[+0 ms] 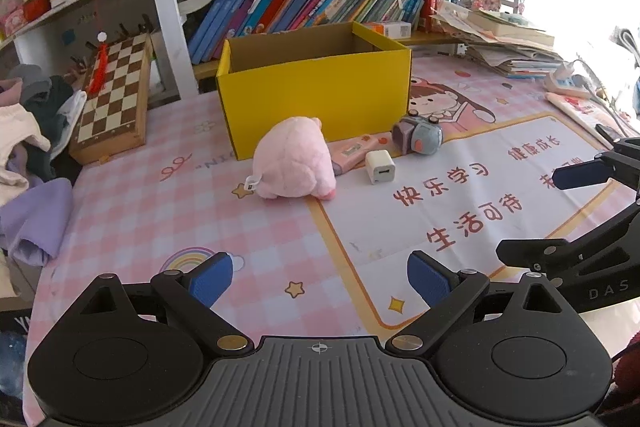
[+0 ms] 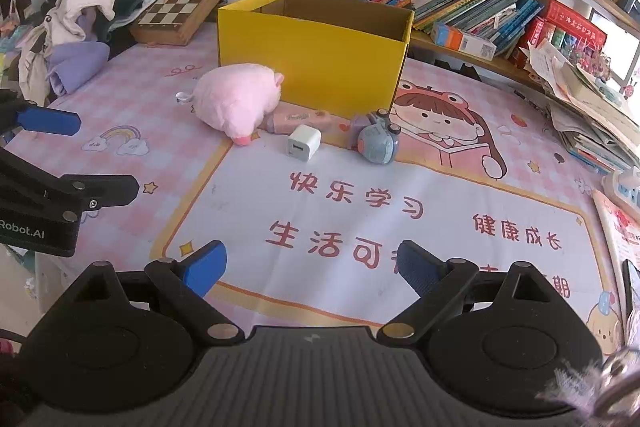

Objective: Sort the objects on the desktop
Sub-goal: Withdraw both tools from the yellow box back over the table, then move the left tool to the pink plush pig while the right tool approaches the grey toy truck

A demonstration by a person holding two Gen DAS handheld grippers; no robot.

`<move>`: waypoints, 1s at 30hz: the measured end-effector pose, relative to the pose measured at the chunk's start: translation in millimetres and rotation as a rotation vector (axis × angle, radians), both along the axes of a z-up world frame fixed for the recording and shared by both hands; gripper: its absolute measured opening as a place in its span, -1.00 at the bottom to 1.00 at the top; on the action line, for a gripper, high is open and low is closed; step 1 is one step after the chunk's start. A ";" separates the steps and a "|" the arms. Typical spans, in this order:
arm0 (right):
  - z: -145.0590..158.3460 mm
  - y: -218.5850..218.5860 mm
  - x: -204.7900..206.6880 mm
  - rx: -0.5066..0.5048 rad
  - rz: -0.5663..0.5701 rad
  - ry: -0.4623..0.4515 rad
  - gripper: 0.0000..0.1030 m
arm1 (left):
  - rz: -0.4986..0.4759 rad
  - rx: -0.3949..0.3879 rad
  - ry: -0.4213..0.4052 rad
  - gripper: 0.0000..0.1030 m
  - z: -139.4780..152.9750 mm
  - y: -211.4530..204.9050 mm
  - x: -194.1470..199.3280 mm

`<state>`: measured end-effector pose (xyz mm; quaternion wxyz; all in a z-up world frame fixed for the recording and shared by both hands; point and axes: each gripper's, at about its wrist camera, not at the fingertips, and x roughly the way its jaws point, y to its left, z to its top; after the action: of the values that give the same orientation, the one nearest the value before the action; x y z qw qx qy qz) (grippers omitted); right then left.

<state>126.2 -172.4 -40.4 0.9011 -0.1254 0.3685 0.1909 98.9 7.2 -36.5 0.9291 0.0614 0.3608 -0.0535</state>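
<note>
Left of the yellow box (image 1: 316, 95) a chessboard (image 1: 116, 99) leans beside piled clothes (image 1: 28, 131). Against the box's front lie a pink plush (image 1: 294, 163), a pink case (image 1: 354, 151), a white charger (image 1: 380, 167) and a grey-blue toy (image 1: 418, 137). Bare mat (image 2: 360, 195) lies open before them. The left gripper (image 1: 320, 279) and right gripper (image 2: 310, 267) hover spread, empty.

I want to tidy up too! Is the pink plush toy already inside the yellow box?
No, the plush lies on the mat in front of the box, outside it, next to the white charger.
</note>
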 end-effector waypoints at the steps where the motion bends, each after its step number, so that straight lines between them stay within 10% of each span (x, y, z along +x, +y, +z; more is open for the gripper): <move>1: 0.5 -0.6 0.7 0.000 -0.001 -0.002 0.80 | 0.000 0.001 -0.003 0.87 0.5 -0.7 0.6; 13: 1.8 -7.9 22.7 0.004 -0.009 -0.007 0.38 | 0.036 -0.019 -0.024 0.86 1.1 -2.6 11.2; 30: -8.3 -15.8 66.9 0.010 0.056 0.050 0.36 | 0.103 0.002 0.015 0.86 -10.7 -9.3 53.3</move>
<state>193.1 -188.1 -48.6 0.8866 -0.1262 0.3864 0.2209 152.2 -2.1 -47.2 0.9277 0.0430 0.3707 -0.0055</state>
